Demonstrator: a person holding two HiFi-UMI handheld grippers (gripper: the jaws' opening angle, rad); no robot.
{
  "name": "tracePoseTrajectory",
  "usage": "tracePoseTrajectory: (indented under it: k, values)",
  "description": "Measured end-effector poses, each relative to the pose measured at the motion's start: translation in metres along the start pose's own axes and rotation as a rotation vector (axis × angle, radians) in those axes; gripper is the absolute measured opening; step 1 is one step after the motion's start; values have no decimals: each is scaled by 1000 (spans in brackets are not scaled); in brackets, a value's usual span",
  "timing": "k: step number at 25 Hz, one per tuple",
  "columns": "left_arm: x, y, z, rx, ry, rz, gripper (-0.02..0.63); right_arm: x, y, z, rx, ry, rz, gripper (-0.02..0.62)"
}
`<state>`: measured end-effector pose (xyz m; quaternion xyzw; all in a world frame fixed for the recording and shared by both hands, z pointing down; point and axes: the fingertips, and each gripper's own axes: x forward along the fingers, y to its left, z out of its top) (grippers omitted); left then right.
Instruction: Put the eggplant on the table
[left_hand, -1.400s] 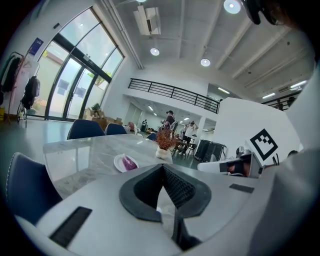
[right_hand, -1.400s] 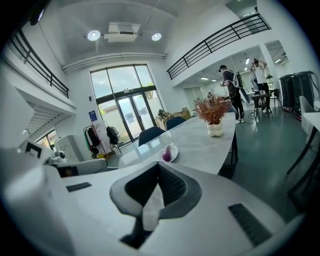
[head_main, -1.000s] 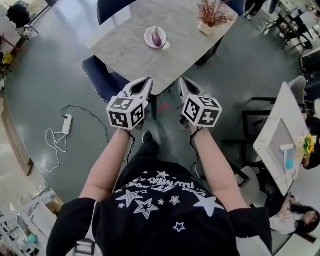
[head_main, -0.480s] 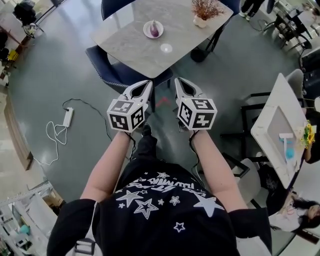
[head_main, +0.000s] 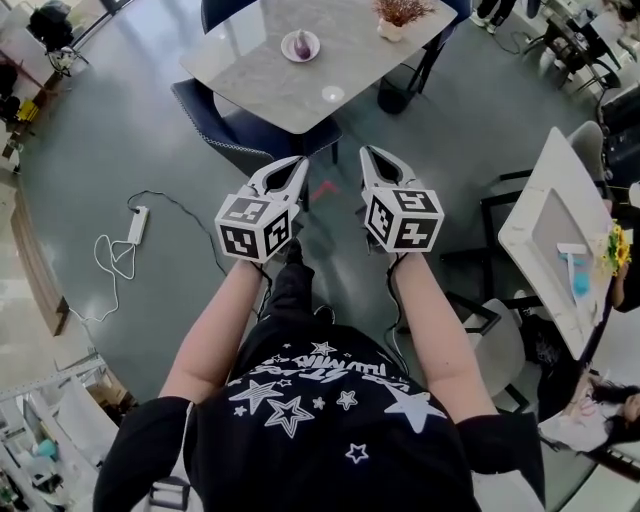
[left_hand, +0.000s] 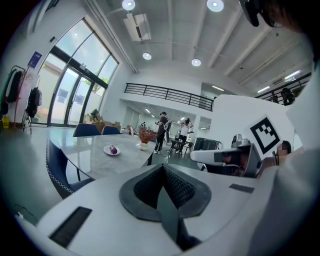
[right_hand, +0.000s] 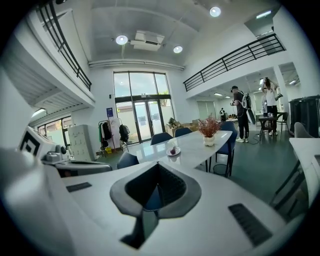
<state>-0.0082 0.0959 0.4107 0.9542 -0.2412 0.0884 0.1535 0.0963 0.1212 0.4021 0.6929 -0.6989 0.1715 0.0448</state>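
A purple eggplant (head_main: 301, 43) lies on a small white plate (head_main: 311, 51) on the grey marble table (head_main: 270, 90), far ahead of me. It also shows small in the left gripper view as the eggplant (left_hand: 113, 149) and in the right gripper view as the eggplant (right_hand: 173, 150). My left gripper (head_main: 293, 163) and right gripper (head_main: 370, 153) hang side by side over the floor, short of the table's near corner. Both are shut with nothing between their fingers, and the jaws meet in each gripper view: left gripper (left_hand: 162, 168), right gripper (right_hand: 157, 165).
A potted dried plant (head_main: 398, 15) stands at the table's far end. A blue chair (head_main: 235, 132) sits at the near side. A power strip with a white cable (head_main: 134, 225) lies on the floor to the left. A white table (head_main: 548, 245) stands at the right. People stand in the background (left_hand: 162, 131).
The table with the plate has slid up and away in the head view, so I stand farther from it. Both grippers have stayed shut and close together.
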Motion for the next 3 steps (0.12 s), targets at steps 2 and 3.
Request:
tracePoseTrajectory:
  k: [2,3]
  values:
    - [-6,-7,-4,3,5,-3,8,-10,-2,-3,4,0,-11,5]
    - [-10,-11,-6,5,8,-4,8,-15,-3,-4,6,0,-15,5]
